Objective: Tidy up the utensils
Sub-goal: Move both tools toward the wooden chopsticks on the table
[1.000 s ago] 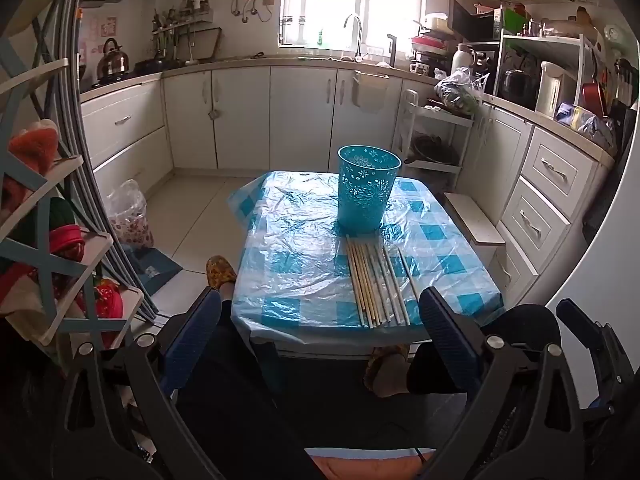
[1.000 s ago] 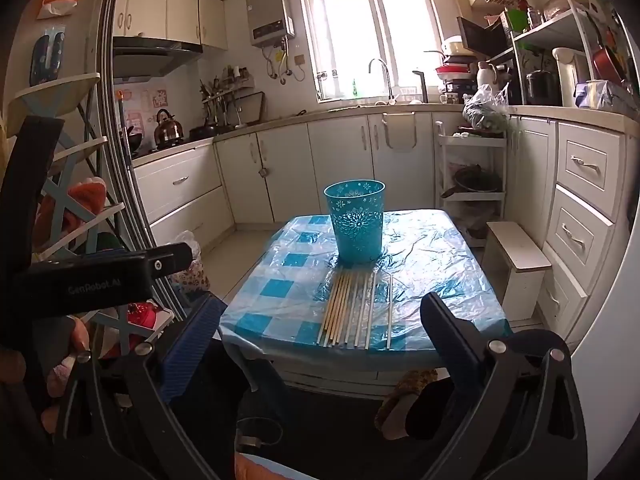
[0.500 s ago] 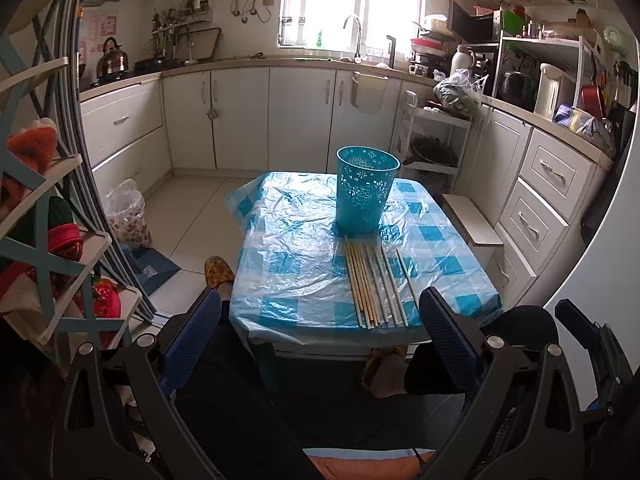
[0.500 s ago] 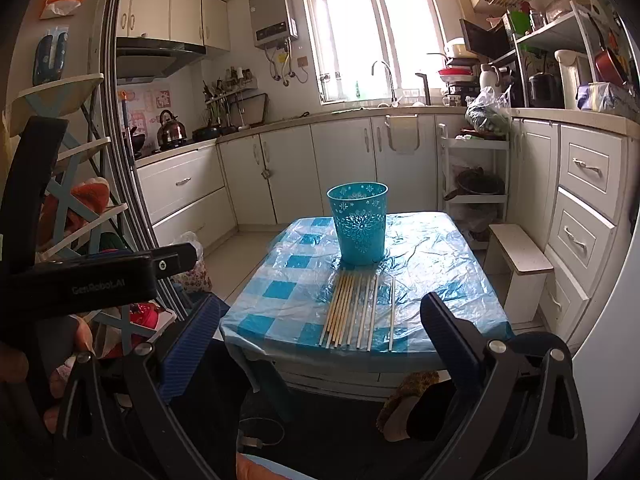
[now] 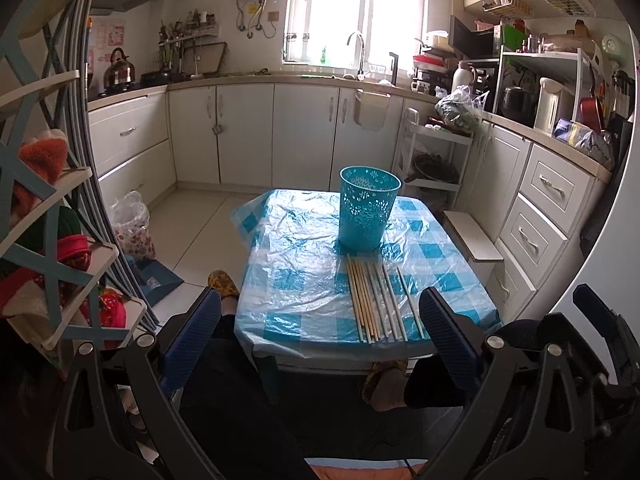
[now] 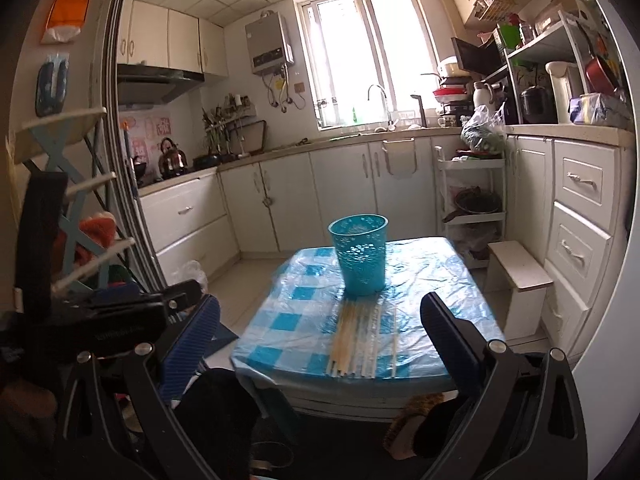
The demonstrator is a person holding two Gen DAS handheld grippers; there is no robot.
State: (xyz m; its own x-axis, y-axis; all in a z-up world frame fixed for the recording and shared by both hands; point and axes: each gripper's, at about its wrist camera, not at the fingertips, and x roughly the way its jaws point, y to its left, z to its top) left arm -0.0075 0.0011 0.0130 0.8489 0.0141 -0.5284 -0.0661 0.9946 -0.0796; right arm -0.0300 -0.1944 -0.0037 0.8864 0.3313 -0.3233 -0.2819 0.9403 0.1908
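No readable writing here: the lettering on the left gripper's (image 5: 316, 316) body, seen from the right camera, is too blurred. Teal bin (image 5: 369, 208) stands upright mid-table (image 5: 296, 280) on the checked cloth; its inside can't be seen. Chopsticks (image 5: 380, 300) lie in a row just in front of it, near the table's front edge. Left gripper spread wide, empty, short of the table. Right gripper (image 6: 320, 336) likewise agape, holding nothing.

We see a counter (image 5: 304, 280) under blue-checked plastic, bearing an upright teal basket (image 5: 369, 213) and, beside it, a row of chopsticks (image 5: 378, 300).
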